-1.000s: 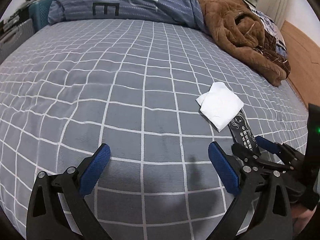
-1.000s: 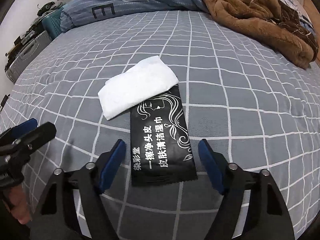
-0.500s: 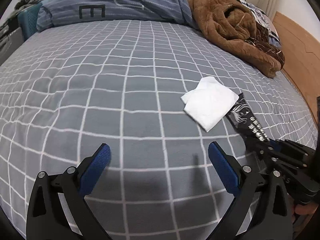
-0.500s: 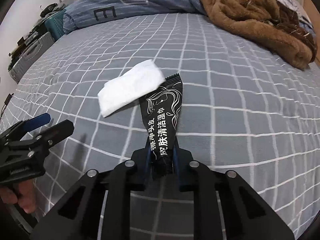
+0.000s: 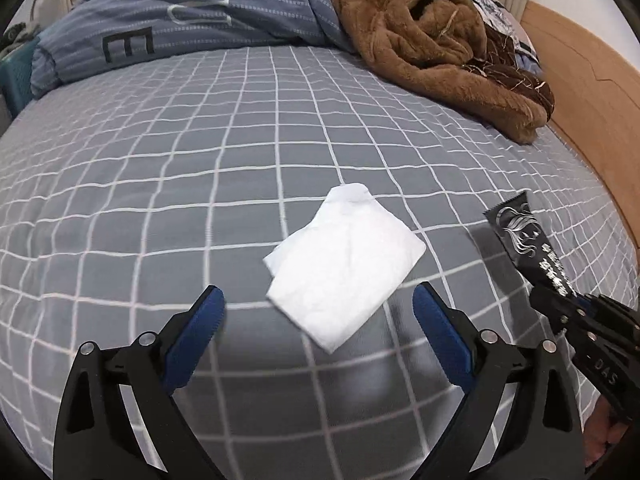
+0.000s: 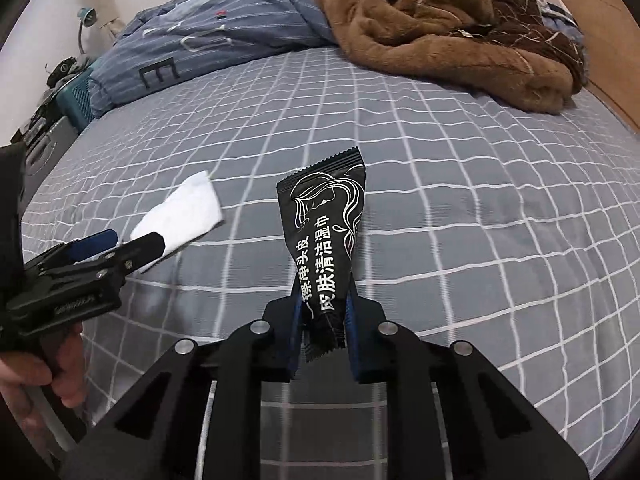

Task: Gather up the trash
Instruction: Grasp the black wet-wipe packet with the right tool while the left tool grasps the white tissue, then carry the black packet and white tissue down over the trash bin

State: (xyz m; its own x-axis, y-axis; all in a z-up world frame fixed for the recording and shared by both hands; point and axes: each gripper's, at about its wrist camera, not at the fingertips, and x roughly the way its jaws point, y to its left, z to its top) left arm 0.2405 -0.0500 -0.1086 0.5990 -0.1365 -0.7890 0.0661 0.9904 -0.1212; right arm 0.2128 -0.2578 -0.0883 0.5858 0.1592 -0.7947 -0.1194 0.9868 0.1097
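Observation:
A black wipe wrapper (image 6: 326, 240) with white print sticks up from my right gripper (image 6: 322, 322), which is shut on its lower end and holds it off the bed. In the left wrist view the same wrapper (image 5: 528, 240) shows at the right, clamped in the right gripper (image 5: 560, 304). A white folded tissue (image 5: 344, 264) lies flat on the grey checked bedsheet (image 5: 160, 184). My left gripper (image 5: 318, 318) is open just in front of the tissue, its blue pads either side of the near corner, not touching it. The right wrist view shows the tissue (image 6: 180, 216) partly behind the left gripper (image 6: 116, 244).
A blue striped duvet (image 5: 192, 28) and a brown fleece blanket (image 5: 432, 40) are heaped at the far side of the bed. A wooden headboard (image 5: 588, 92) runs along the right. A hand (image 6: 48, 360) holds the left gripper's handle. Luggage (image 6: 52, 140) stands beyond the bed's left edge.
My right gripper shut on the black wrapper and lifted it off the sheet, away from the tissue. My left gripper moved toward the tissue, which now lies between its open fingers' line.

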